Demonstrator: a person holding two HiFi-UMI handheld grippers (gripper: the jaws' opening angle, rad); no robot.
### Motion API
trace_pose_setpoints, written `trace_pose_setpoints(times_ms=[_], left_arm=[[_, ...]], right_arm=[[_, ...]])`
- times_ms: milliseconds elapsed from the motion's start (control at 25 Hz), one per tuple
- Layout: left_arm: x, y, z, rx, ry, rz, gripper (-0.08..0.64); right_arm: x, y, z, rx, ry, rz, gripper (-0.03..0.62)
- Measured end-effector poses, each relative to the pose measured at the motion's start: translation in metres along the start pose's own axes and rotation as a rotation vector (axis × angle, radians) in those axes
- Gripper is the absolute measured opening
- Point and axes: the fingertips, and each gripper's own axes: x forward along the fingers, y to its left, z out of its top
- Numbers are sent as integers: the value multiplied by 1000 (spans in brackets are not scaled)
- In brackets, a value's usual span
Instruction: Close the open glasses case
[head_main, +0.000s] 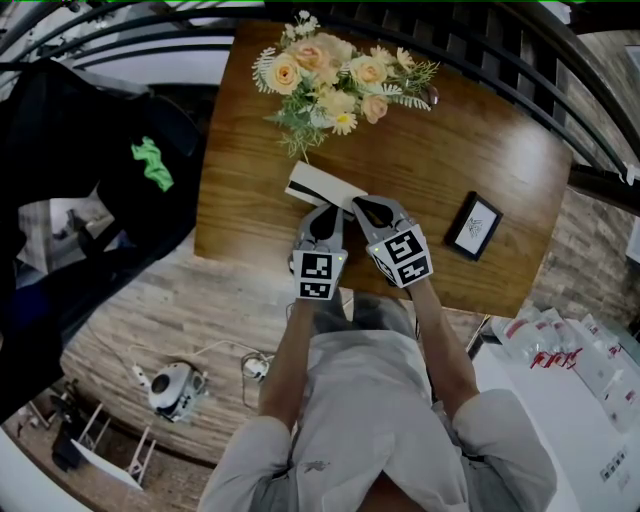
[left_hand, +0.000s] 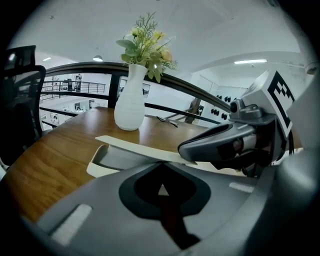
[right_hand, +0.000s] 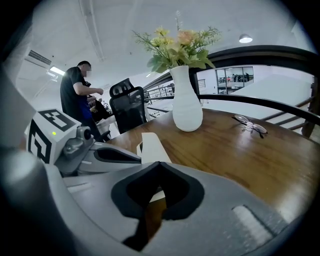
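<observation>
Glasses case (head_main: 315, 183) part-hidden by left hand-held gripper (head_main: 325, 210), right hand-held gripper (head_main: 363, 204)

The near end of the glasses case (head_main: 318, 184) is hidden under the fingertips of the left gripper (head_main: 330, 210) and right gripper (head_main: 362, 205). Beyond the left fingers, the lid (left_hand: 140, 148) covers most of its inside. Right of the right fingers, the print on the black-edged card (head_main: 474, 225) is too small to read.

The glasses case (head_main: 325, 187) lies on the table (head_main: 500, 170), before the vase (left_hand: 130, 102). The left gripper (head_main: 325, 213) and right gripper (head_main: 366, 206) sit abreast at its near side
</observation>
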Motion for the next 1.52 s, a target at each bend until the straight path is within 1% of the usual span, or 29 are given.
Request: trace_pose_setpoints(times_ms=[760,1120,1520], left_arm=[[-7,4,-24,-15,76,8,18],[-8,4,-32,9,124,6,18],[-9,3,-43,47,208,-1,18]], right_arm=[[5,13,-13,-3,28,18,3],[7,17,-18,1,36,21,3],[11,21,-25,9,55,24,3]])
